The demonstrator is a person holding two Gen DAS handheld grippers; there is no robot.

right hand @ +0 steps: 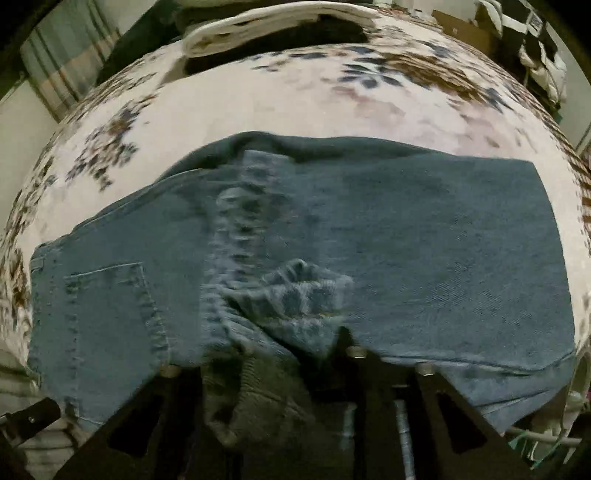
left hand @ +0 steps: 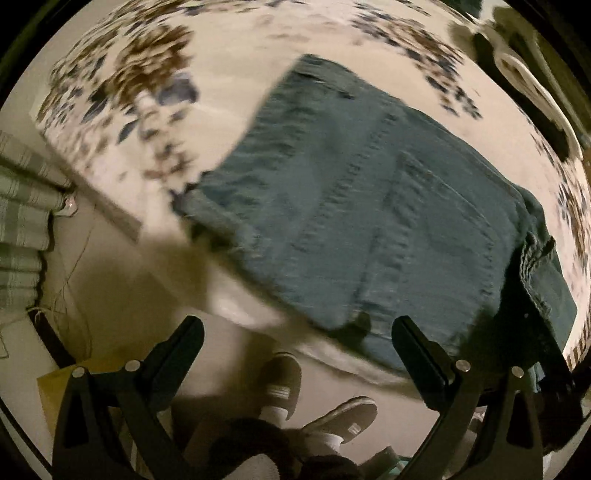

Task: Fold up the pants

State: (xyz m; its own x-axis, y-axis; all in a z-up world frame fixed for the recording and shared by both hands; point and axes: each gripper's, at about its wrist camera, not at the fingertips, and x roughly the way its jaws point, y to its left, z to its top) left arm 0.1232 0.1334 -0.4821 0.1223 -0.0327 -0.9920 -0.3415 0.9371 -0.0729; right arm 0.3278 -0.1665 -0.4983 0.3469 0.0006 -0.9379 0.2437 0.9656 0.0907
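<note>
Blue denim pants (left hand: pixel 369 206) lie folded on a bed with a floral cover (left hand: pixel 229 59). In the left wrist view my left gripper (left hand: pixel 297 332) is open and empty, held above the floor just off the pants' near edge; its right finger (left hand: pixel 421 354) is close to the denim. In the right wrist view the pants (right hand: pixel 424 236) fill the middle, back pocket (right hand: pixel 107 295) at left. My right gripper (right hand: pixel 280 339) is shut on a bunched fold of denim (right hand: pixel 295 291); its fingertips are hidden by the cloth.
The bed's floral cover (right hand: pixel 295 96) stretches beyond the pants. Folded white and dark clothes (right hand: pixel 273 22) lie at the far edge. A plaid curtain (left hand: pixel 18 206) hangs at left. The person's feet in slippers (left hand: pixel 317 406) stand on the floor below the left gripper.
</note>
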